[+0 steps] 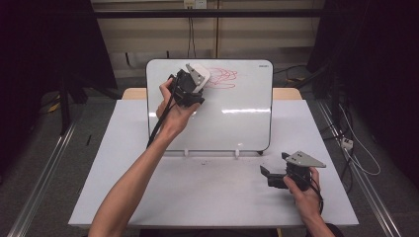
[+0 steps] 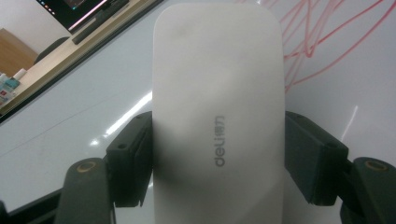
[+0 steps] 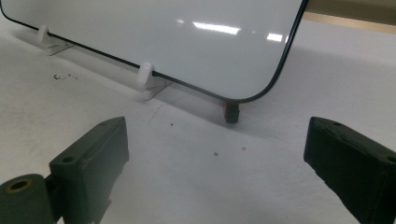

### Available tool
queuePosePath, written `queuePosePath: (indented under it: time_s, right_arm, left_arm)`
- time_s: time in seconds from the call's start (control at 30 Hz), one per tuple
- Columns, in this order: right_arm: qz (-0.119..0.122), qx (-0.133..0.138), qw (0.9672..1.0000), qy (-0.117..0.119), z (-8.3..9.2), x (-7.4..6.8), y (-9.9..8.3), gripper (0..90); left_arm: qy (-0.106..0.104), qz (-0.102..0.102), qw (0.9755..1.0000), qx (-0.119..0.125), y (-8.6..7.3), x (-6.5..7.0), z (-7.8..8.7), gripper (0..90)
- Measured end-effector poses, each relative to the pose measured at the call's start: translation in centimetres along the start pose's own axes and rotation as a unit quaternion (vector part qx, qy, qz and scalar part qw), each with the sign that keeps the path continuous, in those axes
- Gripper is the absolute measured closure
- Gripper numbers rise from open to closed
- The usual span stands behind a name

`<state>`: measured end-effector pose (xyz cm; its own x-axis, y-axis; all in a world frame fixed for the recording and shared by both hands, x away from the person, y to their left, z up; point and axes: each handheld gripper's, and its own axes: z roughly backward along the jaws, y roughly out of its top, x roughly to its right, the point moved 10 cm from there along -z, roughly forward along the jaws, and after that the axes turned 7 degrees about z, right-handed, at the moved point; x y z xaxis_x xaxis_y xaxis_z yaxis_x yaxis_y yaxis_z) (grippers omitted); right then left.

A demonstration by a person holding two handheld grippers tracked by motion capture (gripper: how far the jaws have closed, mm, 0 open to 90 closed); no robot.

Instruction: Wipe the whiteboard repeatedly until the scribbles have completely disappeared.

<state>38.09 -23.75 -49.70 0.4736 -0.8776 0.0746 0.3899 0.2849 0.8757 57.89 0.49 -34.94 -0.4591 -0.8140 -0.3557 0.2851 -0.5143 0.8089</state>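
The eraser (image 2: 217, 116), a white rounded block with grey lettering on its back, sits clamped between the two black jaws of the left gripper (image 2: 217, 158), which press on its long sides in the left gripper view. Seen from the high view, this eraser (image 1: 201, 72) is held up against the upper left part of the whiteboard (image 1: 237, 118), just beside the red scribble (image 1: 223, 78), with the left gripper (image 1: 190, 86) raised at the end of an outstretched forearm.

Nearest the person, at the right front of the table (image 1: 148, 197), the right gripper (image 1: 276, 170) rests low in the right hand (image 1: 302, 190), pointing left toward the board's lower right corner. In the right gripper view its jaws stand wide apart with nothing between them, only bare tabletop.

Beyond them, the whiteboard leans back on small white pegs (image 3: 144, 73) along its lower edge, with a dark foot (image 3: 231, 112) under the rounded corner. A few dark specks lie on the table in front of it.

Farther off, the red scribble (image 2: 322, 42) crosses the board's top to the right of the eraser.
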Motion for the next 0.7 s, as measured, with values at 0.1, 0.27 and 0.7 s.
queuePosePath:
  time_s: [0.1,0.27,0.7]
  right_arm:
    - [0.0,0.0,1.0,0.0,0.0,0.0,0.0,6.4]
    - [0.0,0.001,1.0,0.0,0.1,0.0,0.0,6.4]
    - [-0.002,0.001,1.0,0.002,0.2,-0.1,0.0,6.4]
  left_arm:
    - [-0.003,-0.005,1.0,-0.003,0.0,0.4,0.0,31.1]
    - [-0.007,-0.016,0.9999,0.001,0.1,1.1,-0.1,31.1]
    - [-0.027,-0.071,0.9971,0.001,-1.2,2.8,0.3,31.1]
